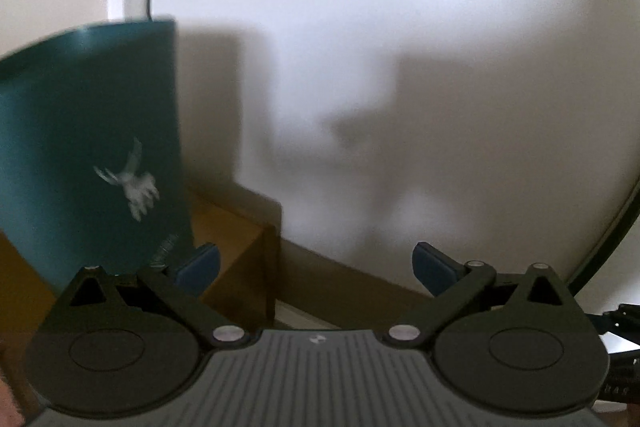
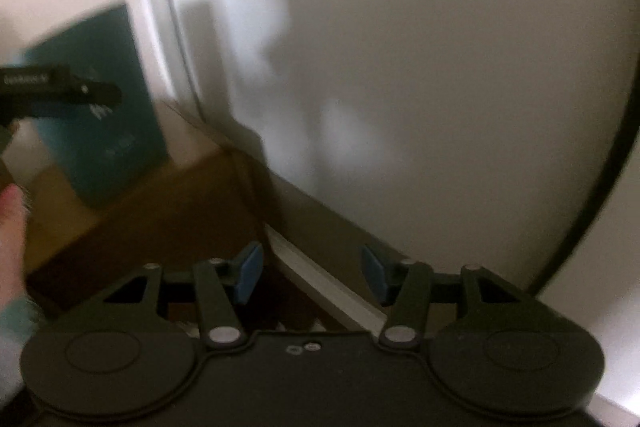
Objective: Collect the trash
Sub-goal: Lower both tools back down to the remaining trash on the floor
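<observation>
Both views are blurred. The left gripper (image 1: 316,267) has its blue-padded fingers (image 1: 200,265) spread wide with nothing between them; beyond the gap lies a white wall (image 1: 360,47) crossed by soft shadows. The right gripper (image 2: 312,273) also has its fingers (image 2: 250,273) apart and holds nothing.

A teal paper bag (image 1: 92,147) with a pale printed emblem stands upright on a brown box (image 1: 236,251), near that box's far edge and close to the wall; its lower right corner sits just beyond the left gripper's left finger, though touch cannot be judged. In the right wrist view the same bag (image 2: 120,147) stands toward the box's (image 2: 160,211) far left corner, and the left gripper (image 2: 60,91) crosses in front of it, with a hand (image 2: 10,227) at the left edge of the frame.

A pale baseboard (image 2: 328,287) runs along the foot of the wall, beside the box's right edge
</observation>
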The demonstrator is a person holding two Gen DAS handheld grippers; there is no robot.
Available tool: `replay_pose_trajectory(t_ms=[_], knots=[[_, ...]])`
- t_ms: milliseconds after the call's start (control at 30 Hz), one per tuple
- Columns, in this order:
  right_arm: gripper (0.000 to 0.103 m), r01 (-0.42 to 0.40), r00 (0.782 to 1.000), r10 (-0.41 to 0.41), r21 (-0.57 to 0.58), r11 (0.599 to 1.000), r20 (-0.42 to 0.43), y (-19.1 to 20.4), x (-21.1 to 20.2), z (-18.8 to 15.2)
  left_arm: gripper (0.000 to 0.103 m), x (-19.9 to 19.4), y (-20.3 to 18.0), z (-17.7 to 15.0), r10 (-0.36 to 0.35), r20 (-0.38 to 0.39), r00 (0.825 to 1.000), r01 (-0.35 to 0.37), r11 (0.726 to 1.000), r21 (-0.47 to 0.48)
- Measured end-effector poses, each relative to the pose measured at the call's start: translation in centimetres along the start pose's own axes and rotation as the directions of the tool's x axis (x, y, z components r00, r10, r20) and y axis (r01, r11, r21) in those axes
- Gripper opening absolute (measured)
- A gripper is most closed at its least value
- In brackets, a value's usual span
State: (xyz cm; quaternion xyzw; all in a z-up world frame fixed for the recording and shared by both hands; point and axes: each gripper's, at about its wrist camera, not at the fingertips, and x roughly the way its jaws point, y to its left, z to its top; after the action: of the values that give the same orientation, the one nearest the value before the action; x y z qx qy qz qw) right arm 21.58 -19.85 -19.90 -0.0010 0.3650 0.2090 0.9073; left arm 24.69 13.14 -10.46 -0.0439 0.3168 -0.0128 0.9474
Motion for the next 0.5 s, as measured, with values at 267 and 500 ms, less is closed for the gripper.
replay_pose_trajectory(t_ms=[267, 500], knots=[[0.054, 0.058, 0.985, -0.044, 0.079, 0.995, -0.170, -2.9, 9.9, -6.1, 0.103, 10.6, -1.5, -5.4, -0.045, -0.090, 0.995, 0.051, 0.997, 0.066], [0.054, 0.086, 0.948, -0.058, 0.076, 0.993, -0.313, -5.3, 17.5, -10.8, 0.103, 20.9, -2.7, -12.0, -0.054, -0.232, 0.971, 0.092, 0.984, 0.154]])
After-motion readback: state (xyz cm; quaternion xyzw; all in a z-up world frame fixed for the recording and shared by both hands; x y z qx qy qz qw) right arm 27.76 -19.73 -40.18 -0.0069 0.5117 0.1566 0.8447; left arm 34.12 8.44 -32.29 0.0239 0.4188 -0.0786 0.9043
